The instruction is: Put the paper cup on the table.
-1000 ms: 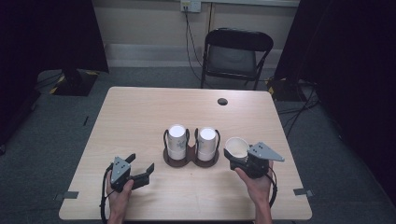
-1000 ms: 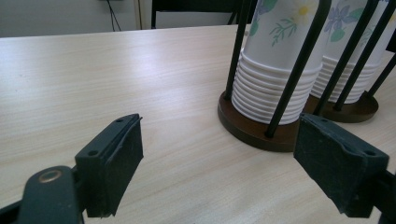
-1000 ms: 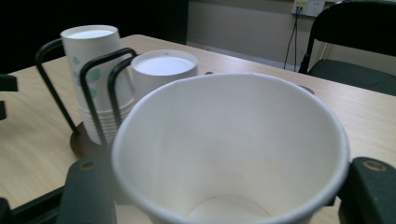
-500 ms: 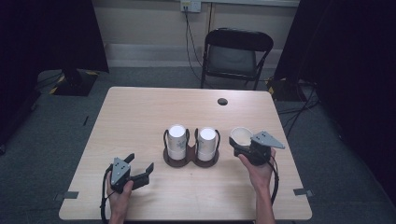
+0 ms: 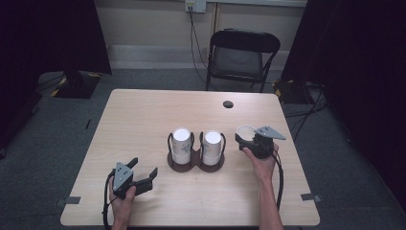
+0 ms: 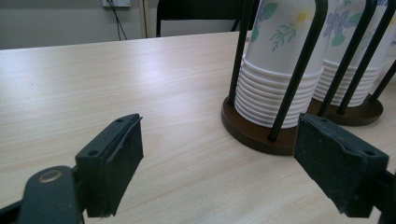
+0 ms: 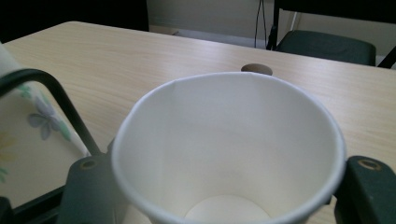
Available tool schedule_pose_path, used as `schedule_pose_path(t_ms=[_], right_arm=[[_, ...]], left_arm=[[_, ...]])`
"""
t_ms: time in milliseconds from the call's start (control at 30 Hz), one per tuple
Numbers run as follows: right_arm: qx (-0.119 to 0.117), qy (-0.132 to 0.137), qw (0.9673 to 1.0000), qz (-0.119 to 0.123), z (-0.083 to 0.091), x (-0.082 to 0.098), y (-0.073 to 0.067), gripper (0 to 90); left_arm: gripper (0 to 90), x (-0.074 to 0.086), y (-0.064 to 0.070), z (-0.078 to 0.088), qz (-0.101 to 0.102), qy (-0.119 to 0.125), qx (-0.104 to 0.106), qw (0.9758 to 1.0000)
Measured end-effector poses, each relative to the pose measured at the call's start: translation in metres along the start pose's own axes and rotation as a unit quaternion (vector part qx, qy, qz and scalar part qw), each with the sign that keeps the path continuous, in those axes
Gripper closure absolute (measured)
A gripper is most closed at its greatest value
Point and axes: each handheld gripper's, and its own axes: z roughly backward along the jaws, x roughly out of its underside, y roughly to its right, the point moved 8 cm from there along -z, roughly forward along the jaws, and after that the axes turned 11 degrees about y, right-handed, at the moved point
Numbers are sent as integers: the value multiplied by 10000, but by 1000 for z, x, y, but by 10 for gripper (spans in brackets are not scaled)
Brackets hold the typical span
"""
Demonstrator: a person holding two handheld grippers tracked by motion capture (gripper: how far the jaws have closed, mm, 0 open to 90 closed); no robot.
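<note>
A dark wooden holder (image 5: 195,164) with black wire loops stands mid-table and carries two stacks of flowered paper cups (image 5: 181,143) (image 5: 212,146). To its right, my right gripper (image 5: 249,139) is shut on a single white paper cup (image 5: 245,131), held upright just above the table. Its jaws have just been closing, with the cup between them. The right gripper view looks into this empty cup (image 7: 229,154), a black finger (image 7: 88,186) at each side. My left gripper (image 5: 143,166) rests open near the front left. Past its jaws the left gripper view takes in the nearer stack (image 6: 275,70).
The table (image 5: 143,120) has a small round dark hole (image 5: 228,104) at its back right. A black folding chair (image 5: 242,55) stands behind the far edge. Dark curtains hang at both sides.
My right gripper has carried the cup away from the person, toward the back of the table, and slightly down. The left gripper has stayed put.
</note>
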Motion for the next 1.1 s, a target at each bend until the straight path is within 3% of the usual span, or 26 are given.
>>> schedule_pose_path(t_ms=[400, 633, 1100], right_arm=[[47, -399, 9991, -147, -24, 26, 6, 302], [-93, -381, 9989, -259, -30, 29, 1, 289], [-136, -502, 9982, -311, -24, 37, 0, 273]], left_arm=[[158, 0, -1, 0, 75, 20, 46, 10000], [159, -1, -1, 1, 115, 59, 48, 9999], [171, 0, -1, -1, 131, -29, 71, 9999]])
